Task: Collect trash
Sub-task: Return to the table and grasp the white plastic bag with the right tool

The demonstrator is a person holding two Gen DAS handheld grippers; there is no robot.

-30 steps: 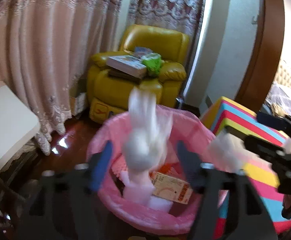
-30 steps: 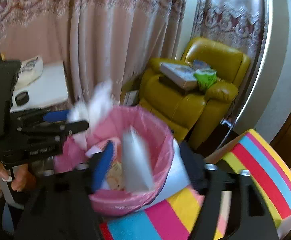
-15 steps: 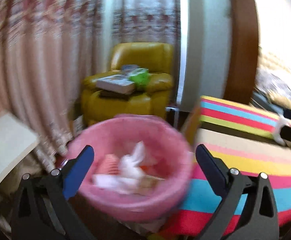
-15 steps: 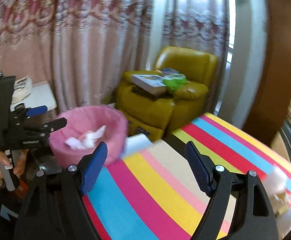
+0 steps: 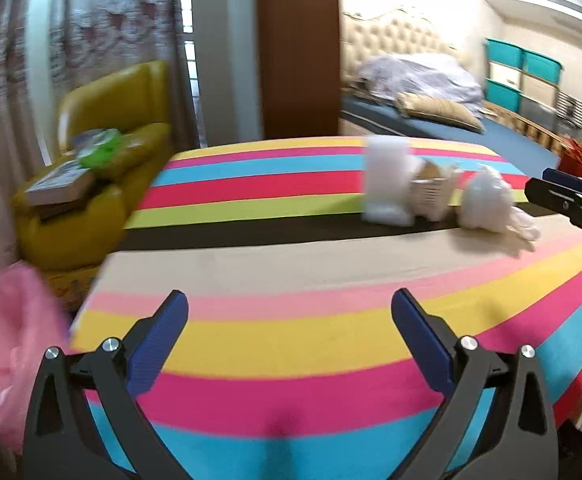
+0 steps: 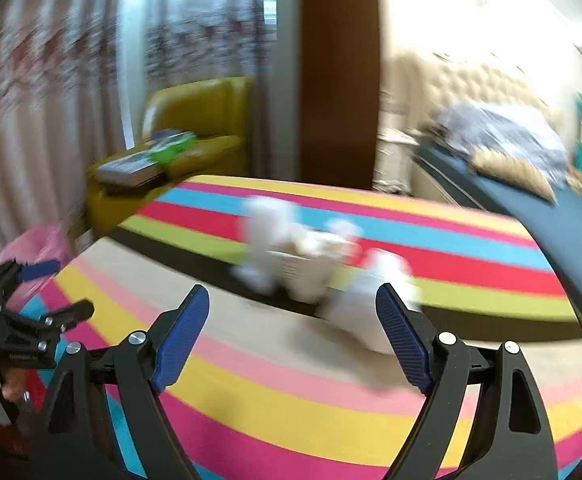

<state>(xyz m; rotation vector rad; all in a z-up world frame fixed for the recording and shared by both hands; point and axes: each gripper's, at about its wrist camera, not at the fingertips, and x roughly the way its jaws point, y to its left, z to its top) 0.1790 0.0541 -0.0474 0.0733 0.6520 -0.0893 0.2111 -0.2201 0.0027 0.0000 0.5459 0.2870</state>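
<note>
Both tools are spread wide and hold nothing. The right tool (image 6: 293, 336) points at the trash, ready to grab. Just ahead of it on the striped tabletop (image 6: 291, 400) sit about 3 white bits of trash (image 6: 303, 256), too blurry to count well. The left tool (image 5: 289, 338) waits farther back, with 1 pink bin (image 5: 7, 344) at its left.

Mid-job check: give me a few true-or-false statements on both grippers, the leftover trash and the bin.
1. The left gripper is open and empty. True.
2. The right gripper grips a white tissue. False: open, holding nothing.
3. White crumpled tissues and a small cardboard box lie on the striped multicoloured tabletop. True.
4. The pink-lined trash bin stands on the table. False: it sits beside the table's edge, lower down.
</note>
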